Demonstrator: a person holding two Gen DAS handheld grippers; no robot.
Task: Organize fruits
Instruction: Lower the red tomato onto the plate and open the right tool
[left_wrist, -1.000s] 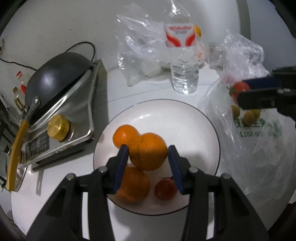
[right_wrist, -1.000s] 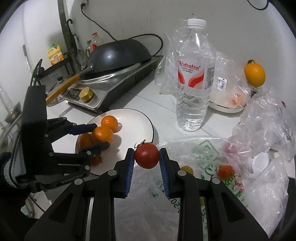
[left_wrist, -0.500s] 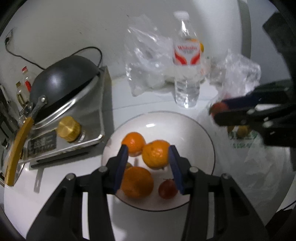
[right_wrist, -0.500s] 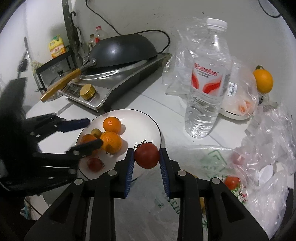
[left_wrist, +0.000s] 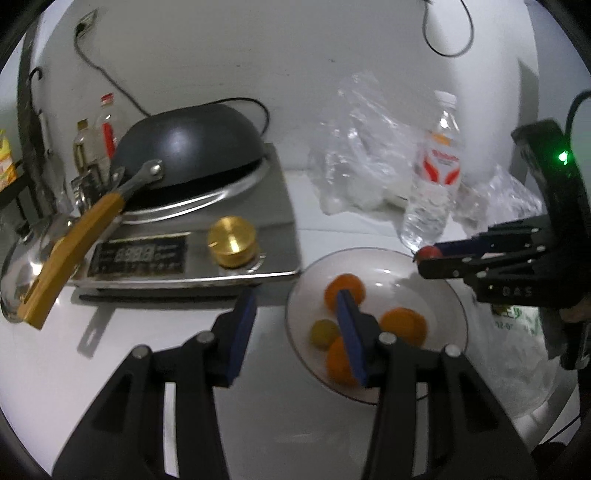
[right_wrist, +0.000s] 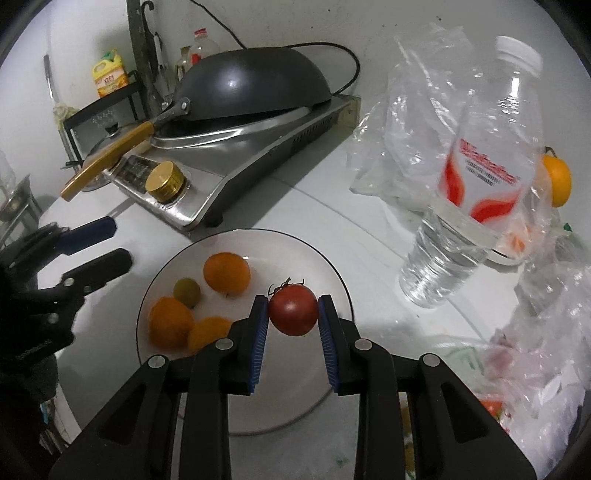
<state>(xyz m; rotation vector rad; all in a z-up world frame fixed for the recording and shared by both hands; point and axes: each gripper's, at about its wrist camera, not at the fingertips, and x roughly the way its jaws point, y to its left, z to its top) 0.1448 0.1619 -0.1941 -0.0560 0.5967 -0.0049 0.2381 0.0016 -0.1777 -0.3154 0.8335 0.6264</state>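
A white plate (right_wrist: 332, 273) (left_wrist: 454, 295) holds three oranges (right_wrist: 226, 272) (left_wrist: 403, 326) and a small greenish fruit (right_wrist: 187, 292) (left_wrist: 324, 331). My right gripper (right_wrist: 293, 314) is shut on a red tomato (right_wrist: 293, 309) and holds it above the plate's right half; it also shows in the left wrist view (left_wrist: 428, 254) at the plate's far right rim. My left gripper (left_wrist: 295, 325) is open and empty, above the plate's left edge; it appears in the right wrist view (right_wrist: 107, 243) left of the plate.
An induction cooker (left_wrist: 192, 251) with a black wok (right_wrist: 255, 85) stands to the left and behind. A water bottle (right_wrist: 476, 177) stands right of the plate. Clear plastic bags (left_wrist: 362, 147) and a fruit bag (right_wrist: 535, 350) lie at right. An orange (right_wrist: 557, 181) sits behind the bottle.
My left gripper let go of the orange, opened and drew back to the left. My right gripper carried the tomato from over the bag to above the plate.
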